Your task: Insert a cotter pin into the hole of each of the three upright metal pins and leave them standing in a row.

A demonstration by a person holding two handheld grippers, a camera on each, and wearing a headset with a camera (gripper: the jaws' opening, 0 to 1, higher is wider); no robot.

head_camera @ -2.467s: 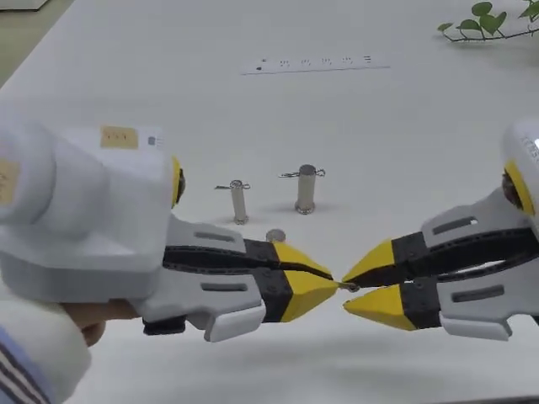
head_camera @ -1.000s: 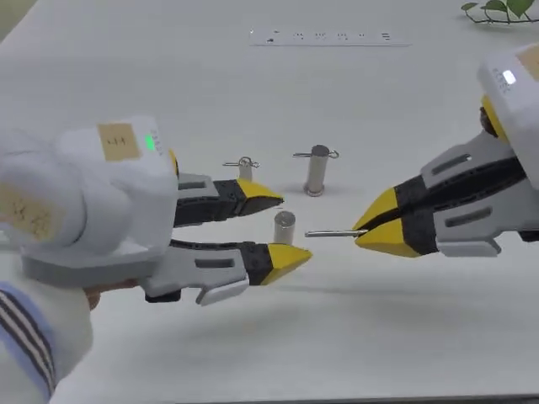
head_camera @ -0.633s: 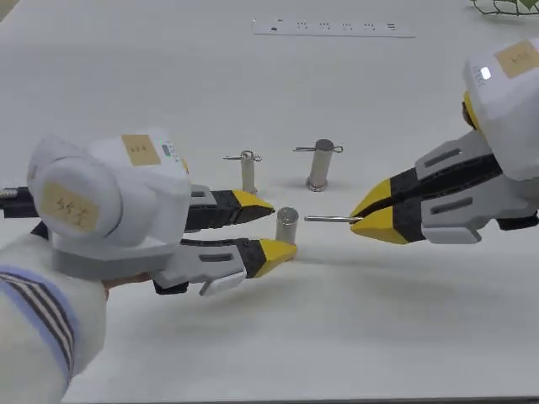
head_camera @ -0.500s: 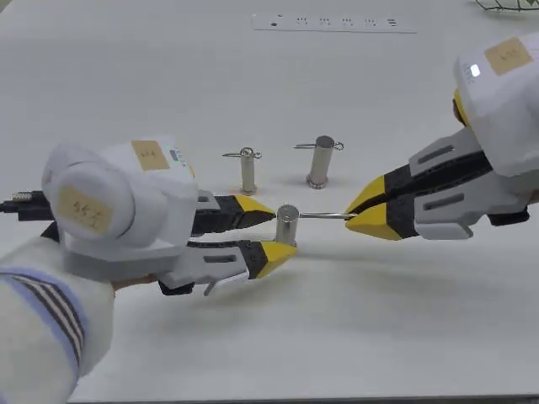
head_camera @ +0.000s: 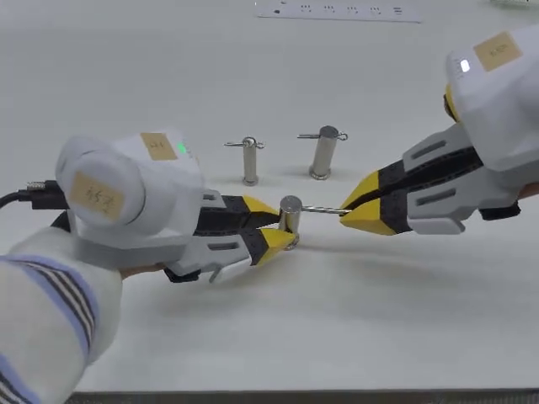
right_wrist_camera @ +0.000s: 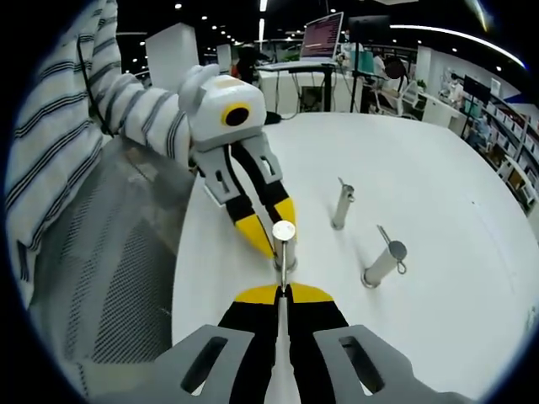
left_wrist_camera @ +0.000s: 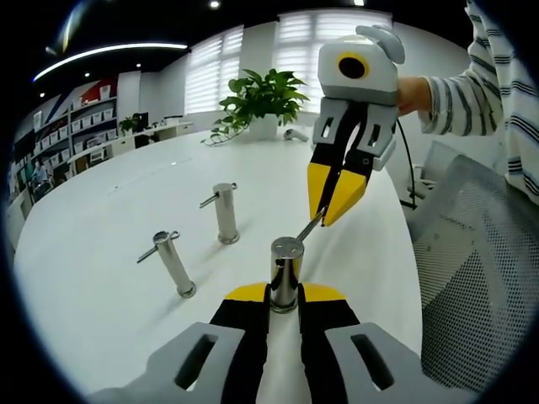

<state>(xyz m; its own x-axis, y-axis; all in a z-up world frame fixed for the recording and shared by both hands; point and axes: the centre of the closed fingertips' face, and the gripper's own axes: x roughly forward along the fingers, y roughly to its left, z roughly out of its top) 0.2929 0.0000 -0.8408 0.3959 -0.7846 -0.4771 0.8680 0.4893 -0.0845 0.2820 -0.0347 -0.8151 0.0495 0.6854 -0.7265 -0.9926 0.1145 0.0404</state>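
sleeve in blue and white stripes [head_camera: 42, 311] sits at the near left corner of the white tabletop [head_camera: 354, 328]. ahead of it is the white left gripper with black and yellow jaws [head_camera: 282, 227]. its jaws are pinching the lower shaft of an upright silver metal pin with a flat round head [head_camera: 290, 210], which stands near the middle of the tabletop, a little toward the near edge.

from the right edge comes the white right gripper with black and yellow jaws [head_camera: 344, 210], tilted down toward that pin. its jaws are pressed together on one end of a thin silver wire cotter pin [head_camera: 320, 209], held level. the free end of the wire meets the pin just under its head. whether it has entered the hole cannot be told.

farther toward the far edge stand a second upright metal pin [head_camera: 250, 164] on the left and a thicker third upright metal pin [head_camera: 323, 156] on the right, well apart from each other. each has a wire cotter pin through its top, sticking out sideways.

along the far edge lies a flat white power strip [head_camera: 337, 10].
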